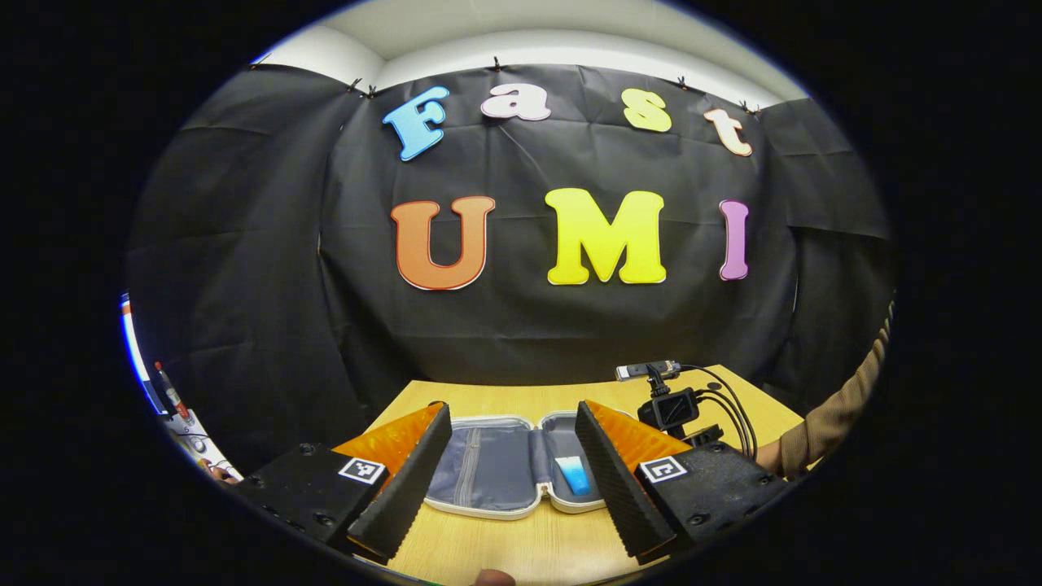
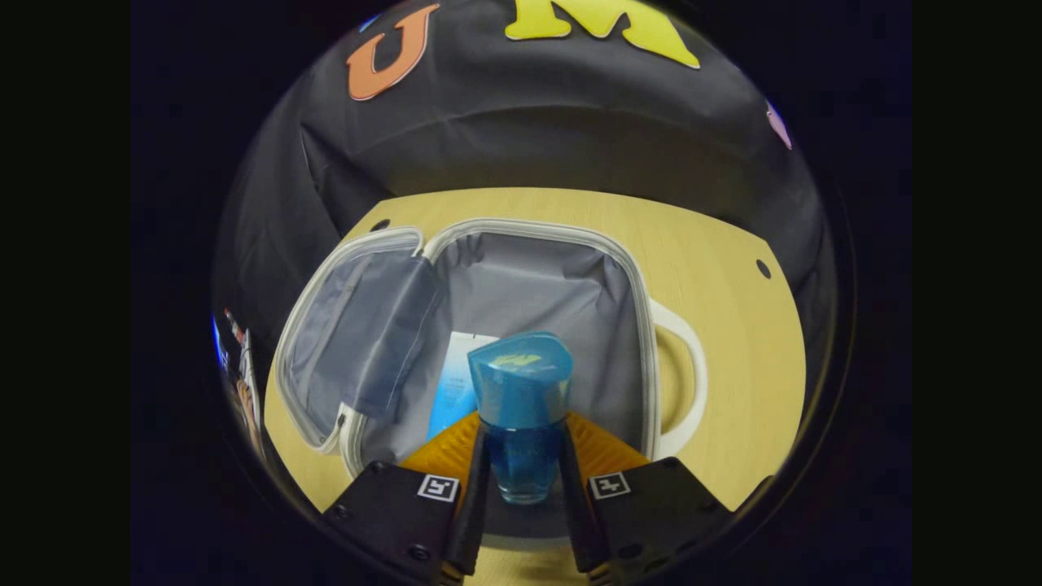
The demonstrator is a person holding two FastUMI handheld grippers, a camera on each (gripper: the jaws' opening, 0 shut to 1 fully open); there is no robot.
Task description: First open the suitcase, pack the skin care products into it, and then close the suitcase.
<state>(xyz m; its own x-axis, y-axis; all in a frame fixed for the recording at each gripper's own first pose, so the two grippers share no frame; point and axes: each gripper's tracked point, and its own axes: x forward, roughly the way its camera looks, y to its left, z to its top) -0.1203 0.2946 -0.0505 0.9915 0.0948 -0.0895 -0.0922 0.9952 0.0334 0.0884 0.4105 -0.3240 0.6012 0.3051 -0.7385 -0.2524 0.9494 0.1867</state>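
The right gripper [image 2: 521, 480] has its jaws clamped on a blue bottle [image 2: 521, 407], which hangs above the open suitcase [image 2: 643, 325], over its right half. A flat blue-and-white packet [image 2: 454, 382] lies on the grey lining just ahead of the jaws and a little to their left. If the jaws open from this height, I think the bottle may fall on the packet, or roll toward the rim. It looks heavy at the cap end, so it may also tip forward when released. This gripper points steeply down into the case.

The left gripper [image 1: 514, 468] is level and low over the desk [image 1: 521, 545], with its jaws wide apart and holding nothing. The suitcase lies just ahead, between them. If it moves forward, it could push the case.
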